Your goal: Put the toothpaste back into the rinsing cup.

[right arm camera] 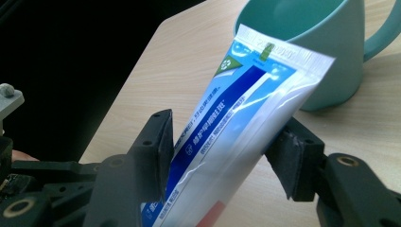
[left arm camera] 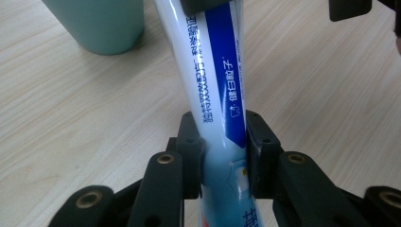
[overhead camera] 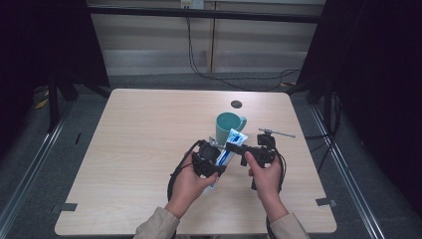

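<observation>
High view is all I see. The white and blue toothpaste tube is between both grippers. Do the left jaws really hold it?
Observer: Yes. The left gripper presses both black jaws on the sides of the white and blue plastic toothpaste tube.
Operator: And the right jaws?
Observer: The right gripper has the tube's flat part, below the crimped end, between its jaws. Both pads seem to touch it.
Operator: Does the tube touch the mug?
Observer: No. In the left gripper view, the teal ceramic mug stands on the table beside the tube, apart from it.
</observation>
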`<action>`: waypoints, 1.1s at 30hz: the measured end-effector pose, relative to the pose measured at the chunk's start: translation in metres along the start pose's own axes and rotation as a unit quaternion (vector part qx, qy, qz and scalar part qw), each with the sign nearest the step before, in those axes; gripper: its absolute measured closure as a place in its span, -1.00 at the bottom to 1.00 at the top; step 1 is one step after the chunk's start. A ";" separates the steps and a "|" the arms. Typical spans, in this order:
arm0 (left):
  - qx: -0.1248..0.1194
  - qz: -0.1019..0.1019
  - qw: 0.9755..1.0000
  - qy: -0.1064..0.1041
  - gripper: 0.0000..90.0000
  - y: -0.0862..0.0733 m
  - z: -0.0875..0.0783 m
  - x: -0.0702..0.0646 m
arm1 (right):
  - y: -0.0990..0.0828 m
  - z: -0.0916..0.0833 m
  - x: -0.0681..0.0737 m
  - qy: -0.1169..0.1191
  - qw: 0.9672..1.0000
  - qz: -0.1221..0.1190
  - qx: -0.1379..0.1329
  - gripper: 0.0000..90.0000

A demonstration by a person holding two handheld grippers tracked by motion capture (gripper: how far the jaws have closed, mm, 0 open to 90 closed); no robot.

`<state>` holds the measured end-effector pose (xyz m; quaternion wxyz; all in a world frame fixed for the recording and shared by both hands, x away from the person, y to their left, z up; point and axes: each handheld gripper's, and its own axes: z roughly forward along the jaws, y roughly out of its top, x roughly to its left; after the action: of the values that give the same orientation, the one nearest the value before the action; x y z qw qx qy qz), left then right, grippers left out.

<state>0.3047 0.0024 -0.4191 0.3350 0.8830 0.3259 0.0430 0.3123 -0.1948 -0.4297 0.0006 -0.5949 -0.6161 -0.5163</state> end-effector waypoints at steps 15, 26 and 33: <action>-0.006 -0.002 1.000 -0.008 0.58 0.002 0.002 -0.003 | 0.000 0.003 0.000 0.016 1.000 0.020 0.005 0.18; -0.036 -0.017 0.999 -0.033 0.32 0.003 0.004 0.000 | 0.006 -0.007 0.013 0.020 1.000 -0.009 -0.011 0.64; -0.058 -0.042 0.995 -0.066 -0.25 -0.004 0.004 0.014 | 0.016 -0.024 0.022 0.029 0.996 -0.058 -0.057 0.69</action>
<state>0.3147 0.0110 -0.4262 0.4075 0.8488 0.3369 -0.0106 0.3029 -0.1979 -0.3944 -0.0458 -0.5418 -0.6192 -0.5665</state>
